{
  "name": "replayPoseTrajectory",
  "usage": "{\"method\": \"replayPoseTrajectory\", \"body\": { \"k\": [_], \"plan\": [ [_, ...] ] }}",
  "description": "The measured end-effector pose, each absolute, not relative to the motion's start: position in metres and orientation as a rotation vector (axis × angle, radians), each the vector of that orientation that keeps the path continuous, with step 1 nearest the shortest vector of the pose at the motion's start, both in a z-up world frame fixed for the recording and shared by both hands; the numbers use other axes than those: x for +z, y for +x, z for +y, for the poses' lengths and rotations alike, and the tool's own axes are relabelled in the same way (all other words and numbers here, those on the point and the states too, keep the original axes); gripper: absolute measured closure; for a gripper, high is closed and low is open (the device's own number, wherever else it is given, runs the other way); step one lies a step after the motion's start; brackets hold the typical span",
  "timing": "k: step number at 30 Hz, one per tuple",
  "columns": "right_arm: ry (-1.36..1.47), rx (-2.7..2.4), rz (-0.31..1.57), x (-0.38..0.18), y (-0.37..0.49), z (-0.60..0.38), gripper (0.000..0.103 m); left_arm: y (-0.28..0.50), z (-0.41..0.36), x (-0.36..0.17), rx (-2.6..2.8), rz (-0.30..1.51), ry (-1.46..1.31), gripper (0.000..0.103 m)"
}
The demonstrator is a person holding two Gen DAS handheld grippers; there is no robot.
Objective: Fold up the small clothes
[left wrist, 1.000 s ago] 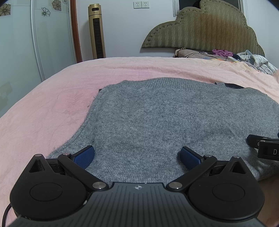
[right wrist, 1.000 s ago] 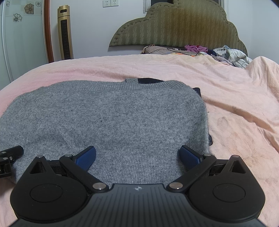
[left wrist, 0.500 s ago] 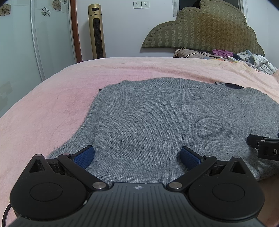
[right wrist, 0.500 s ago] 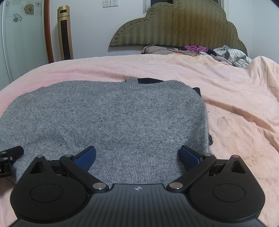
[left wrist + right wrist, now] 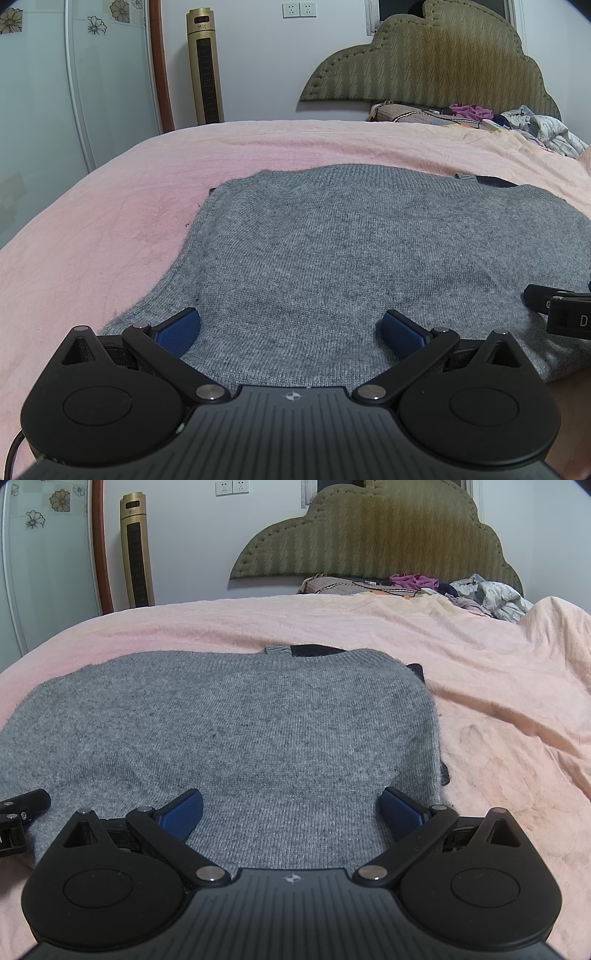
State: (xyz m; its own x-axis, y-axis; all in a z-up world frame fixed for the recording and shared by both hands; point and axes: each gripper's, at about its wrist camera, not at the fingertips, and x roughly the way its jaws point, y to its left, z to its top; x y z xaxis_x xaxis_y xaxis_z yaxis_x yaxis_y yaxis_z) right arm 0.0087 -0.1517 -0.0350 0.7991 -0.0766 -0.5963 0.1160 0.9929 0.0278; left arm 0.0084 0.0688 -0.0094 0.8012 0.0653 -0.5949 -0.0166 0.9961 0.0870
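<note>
Grey knit sweater (image 5: 369, 266) lay flat on the pink bedspread (image 5: 92, 240), sleeves hidden beneath. Left gripper (image 5: 291, 328) and right gripper (image 5: 291, 808) gaped wide over its near hem, holding nothing.

white wall (image 5: 258, 55) | olive headboard (image 5: 424, 62) | gold tower fan (image 5: 204, 66)

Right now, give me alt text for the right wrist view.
A grey knit sweater lies flat on a pink bedspread. The right gripper sits at its near hem, jaws open. A gold tower fan and padded headboard stand behind.
</note>
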Motion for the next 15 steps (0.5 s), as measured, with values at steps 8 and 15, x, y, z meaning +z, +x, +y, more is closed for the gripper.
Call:
{"method": "replayPoseTrajectory", "body": {
  "k": [8,15],
  "plan": [
    [0.066,-0.101,0.635,-0.035,0.008,-0.152,0.0,0.008,0.069,-0.009,0.042,0.636,0.084,0.0],
    [0.118,0.041,0.588,-0.018,-0.01,-0.145,0.0,0.01,0.09,0.018,0.071,0.622,0.131,0.0]
  ]
}}
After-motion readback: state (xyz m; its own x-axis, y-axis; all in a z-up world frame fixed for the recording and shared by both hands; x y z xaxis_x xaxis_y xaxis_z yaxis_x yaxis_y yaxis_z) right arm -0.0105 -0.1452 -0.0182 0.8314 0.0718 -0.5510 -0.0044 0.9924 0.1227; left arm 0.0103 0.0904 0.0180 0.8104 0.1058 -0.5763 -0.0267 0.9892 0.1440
